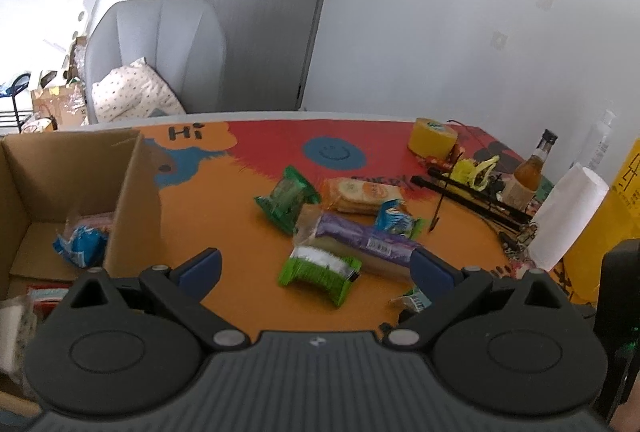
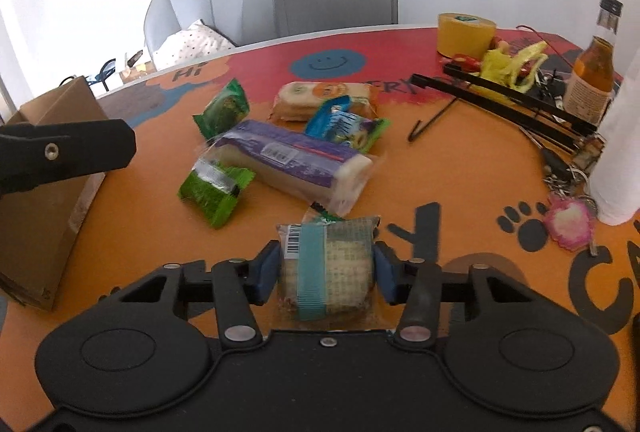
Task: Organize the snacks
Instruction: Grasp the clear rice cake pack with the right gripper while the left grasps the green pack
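Orange-and-red printed table [image 2: 460, 192] carries everything. Cardboard box [image 1: 132, 200] sits at its left side, open top, already holding a blue packet [image 1: 80, 246] and a few other wrappers along its near wall. Loose snacks lie in a cluster mid-table, to the right of the box.

Key relation: box lies to the left of the right gripper [image 2: 326, 270], with the cluster and the left gripper [image 1: 316, 268] between. Judgement: next move is a leftward carry across the table to the box, clearing the box's near wall.

Biggest loose item is the purple-wrapped long pack [image 2: 292, 162], long axis running near-left to far-right in the left wrist view, lying partly over the bright green packet [image 2: 214, 188]. Behind it: orange cracker pack [image 2: 324, 100], dark green packet [image 2: 224, 108], blue-green packet [image 2: 346, 124]. The left gripper is nearer to these and to the box.

Right gripper: narrowed onto a clear-wrapped cracker pack with teal band [image 2: 326, 272], blue pads pressing both short sides, pack's long axis pointing away from the camera. Cannot tell if the pack is lifted off the table or resting on it.

Left gripper: spread wide, nothing between the pads, hanging above the bright green packet, box just to its left.

Right-side clutter (yellow tape roll [image 2: 466, 34], bottle [image 2: 596, 72], white paper roll [image 2: 624, 152]) is well apart from the carry path.
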Motion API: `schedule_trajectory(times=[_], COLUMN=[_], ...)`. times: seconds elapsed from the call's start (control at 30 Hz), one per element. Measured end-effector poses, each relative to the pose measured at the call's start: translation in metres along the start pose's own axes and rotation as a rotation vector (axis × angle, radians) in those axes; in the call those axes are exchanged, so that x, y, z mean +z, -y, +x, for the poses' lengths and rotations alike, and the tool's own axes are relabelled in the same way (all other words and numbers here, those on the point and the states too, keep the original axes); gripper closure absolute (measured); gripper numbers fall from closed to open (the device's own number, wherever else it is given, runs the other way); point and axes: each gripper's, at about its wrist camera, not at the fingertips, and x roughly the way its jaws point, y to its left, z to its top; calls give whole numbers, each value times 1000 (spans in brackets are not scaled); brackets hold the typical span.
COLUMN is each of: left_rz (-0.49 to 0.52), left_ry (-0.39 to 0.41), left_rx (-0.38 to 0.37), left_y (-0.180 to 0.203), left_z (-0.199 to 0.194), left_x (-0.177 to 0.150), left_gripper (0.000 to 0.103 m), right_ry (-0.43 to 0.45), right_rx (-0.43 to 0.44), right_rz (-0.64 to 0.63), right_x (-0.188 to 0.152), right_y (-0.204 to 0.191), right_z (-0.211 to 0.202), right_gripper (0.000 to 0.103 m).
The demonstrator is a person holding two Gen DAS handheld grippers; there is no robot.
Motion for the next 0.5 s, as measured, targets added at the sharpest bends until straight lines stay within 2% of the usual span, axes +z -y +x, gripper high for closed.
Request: schedule_trajectory(times=[0.3, 0.5], left_rz=[26, 47], left_ry=[-31, -54], left_rx=[-33, -25], left_y=[13, 18], left_z=[21, 39], left_x=[-4, -6], left_gripper=[5, 5], right_ry=[7, 14], right_rx=[-15, -26], right_rz=[21, 55], right_x=[-5, -6], right_y=[21, 36], right_z=[-7, -11], right_gripper=[56, 54])
